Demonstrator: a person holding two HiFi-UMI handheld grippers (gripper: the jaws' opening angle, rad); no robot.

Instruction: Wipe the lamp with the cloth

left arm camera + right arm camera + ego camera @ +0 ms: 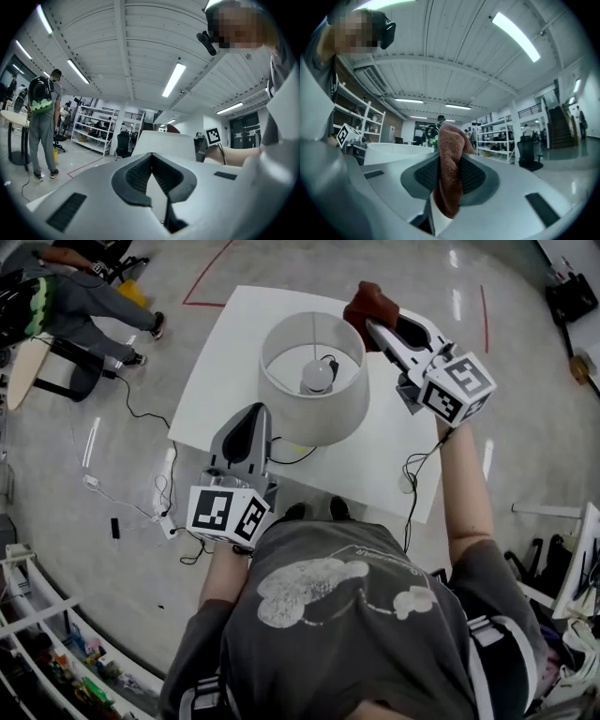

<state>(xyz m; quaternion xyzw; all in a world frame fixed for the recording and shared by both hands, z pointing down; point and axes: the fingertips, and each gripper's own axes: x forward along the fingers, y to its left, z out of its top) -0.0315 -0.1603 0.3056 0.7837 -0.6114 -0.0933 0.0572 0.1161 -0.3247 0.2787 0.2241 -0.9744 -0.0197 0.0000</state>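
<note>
A white drum-shade lamp [313, 381] stands on the white table [220, 352], its bulb visible inside the shade. My right gripper [375, 317] is shut on a rust-brown cloth [370, 304], held just beyond the shade's far right rim. In the right gripper view the cloth [451, 168] hangs folded between the jaws, with the lamp shade [396, 152] to the left. My left gripper [251, 427] is shut and empty, its tip at the shade's near left side. In the left gripper view the shade [164, 146] rises just past the closed jaws.
The lamp's black cord [291, 457] trails over the table's near edge to a power strip [169, 526] on the floor. A person [75, 296] sits at the far left. Shelving [56, 652] lines the lower left, and a second cable [412, 493] hangs by my right arm.
</note>
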